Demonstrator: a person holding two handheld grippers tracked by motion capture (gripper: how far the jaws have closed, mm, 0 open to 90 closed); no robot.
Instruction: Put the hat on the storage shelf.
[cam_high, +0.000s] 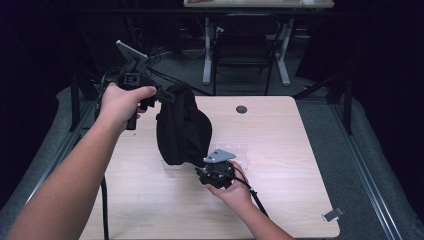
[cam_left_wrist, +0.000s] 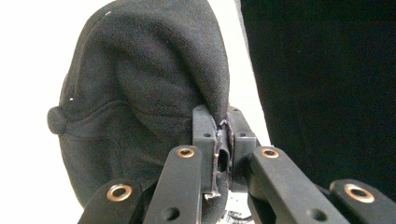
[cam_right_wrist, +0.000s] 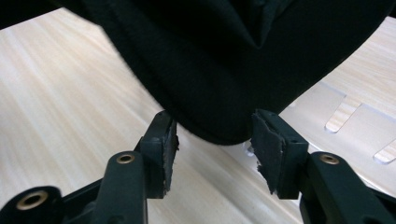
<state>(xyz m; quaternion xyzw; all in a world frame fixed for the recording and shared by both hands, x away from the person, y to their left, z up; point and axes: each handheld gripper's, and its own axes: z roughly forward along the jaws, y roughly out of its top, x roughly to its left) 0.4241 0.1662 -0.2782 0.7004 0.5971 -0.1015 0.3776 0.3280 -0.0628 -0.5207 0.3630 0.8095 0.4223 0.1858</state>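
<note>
Left gripper jaws clamped on black fleece cap edge; right gripper jaws wide, cap's lower edge between them.

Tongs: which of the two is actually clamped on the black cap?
The left tongs, held up at the cap's top edge, pinch its fabric between shut jaws. The right tongs sit open at its lower edge.

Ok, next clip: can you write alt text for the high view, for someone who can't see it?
A person's left gripper holds a black fleece cap up by its edge above a light wooden table, while the right gripper reaches toward the cap's lower end. A dark room with a desk frame lies behind.
</note>
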